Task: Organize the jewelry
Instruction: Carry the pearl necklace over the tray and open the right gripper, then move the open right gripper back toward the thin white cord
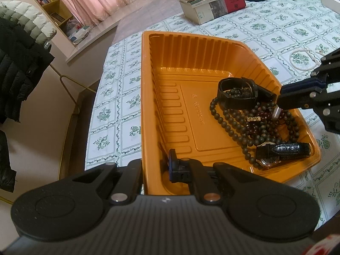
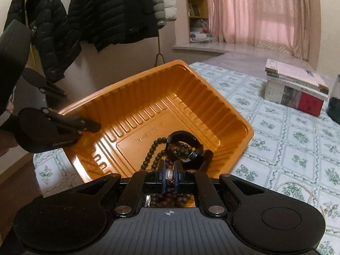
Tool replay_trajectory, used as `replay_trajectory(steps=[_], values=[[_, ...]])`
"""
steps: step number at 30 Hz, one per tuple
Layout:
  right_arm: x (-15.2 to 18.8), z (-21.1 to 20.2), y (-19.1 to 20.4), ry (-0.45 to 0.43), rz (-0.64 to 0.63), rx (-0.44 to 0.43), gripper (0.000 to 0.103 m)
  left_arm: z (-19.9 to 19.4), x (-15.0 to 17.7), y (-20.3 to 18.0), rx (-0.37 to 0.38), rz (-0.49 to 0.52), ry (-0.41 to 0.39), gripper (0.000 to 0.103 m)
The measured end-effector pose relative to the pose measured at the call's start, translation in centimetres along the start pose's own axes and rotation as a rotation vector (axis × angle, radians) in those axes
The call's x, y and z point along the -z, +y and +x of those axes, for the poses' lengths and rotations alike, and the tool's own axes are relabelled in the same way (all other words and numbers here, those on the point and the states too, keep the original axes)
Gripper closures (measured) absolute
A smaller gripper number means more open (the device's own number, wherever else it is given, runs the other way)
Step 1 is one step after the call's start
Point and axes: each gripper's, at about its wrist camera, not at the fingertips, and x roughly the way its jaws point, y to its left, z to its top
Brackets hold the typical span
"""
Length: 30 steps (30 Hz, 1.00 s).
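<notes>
Orange ribbed plastic tray (image 1: 170,97) resting on a surface covered by a white cloth with green floral squares (image 1: 286,29), tilted up at one side in the right wrist view. Gripped at its near wall by the left gripper (image 1: 157,165), fingers narrow, one inside the tray and one outside, pinching the rim between them. Heaped in the tray's far right corner: long string of dark round beads (image 1: 231,125), reddish-brown bead bracelet (image 1: 263,114) with a small gold charm, wide black leather cuff (image 1: 235,95) lying on the beads, and a wristwatch with a black leather strap (image 1: 282,150) nearest the corner. Right gripper (image 2: 169,177) lowered into that heap, fingers nearly together and clamped on a small pale oblong bead (image 2: 169,173) of the bracelet, dark beads directly beneath. Outside the tray, a white pearl necklace (image 1: 301,60) lying on the cloth, near the right gripper and well apart from the left. Stack of books (image 1: 212,0) farther back.
</notes>
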Motion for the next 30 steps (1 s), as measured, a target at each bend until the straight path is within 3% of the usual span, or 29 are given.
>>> replay_trajectory(steps=[1,3,4,12,20,27,28,30], values=[[0.0,0.0,-0.4,0.005,0.026,0.002,0.088,0.0,0.0,0.0,0.0,0.0,0.0,0.097],[0.1,-0.4,-1.5,-0.003,0.091,0.012,0.054,0.0,0.0,0.0,0.001,-0.002,0.0,0.097],[0.2,-0.9,-2.0,-0.011,0.114,0.024,0.051,0.0,0.0,0.0,0.0,-0.002,0.0,0.097],[3.5,-4.3,-7.8,0.006,0.272,0.202,0.051,0.1,-0.1,0.0,-0.001,-0.005,0.0,0.097],[7.0,-8.5,-13.7,0.013,0.35,0.404,0.051,0.1,-0.1,0.0,-0.002,-0.004,0.0,0.097],[6.9,-9.4,-18.2,-0.017,0.376,0.474,0.051,0.0,-0.1,0.0,-0.007,0.001,0.001,0.097],[6.8,-9.1,-18.7,-0.013,0.376,0.478,0.052,-0.1,-0.1,0.0,-0.007,0.002,0.002,0.097],[6.6,-8.4,-19.3,-0.009,0.371,0.481,0.066,-0.1,-0.1,0.0,-0.008,0.002,0.003,0.097]])
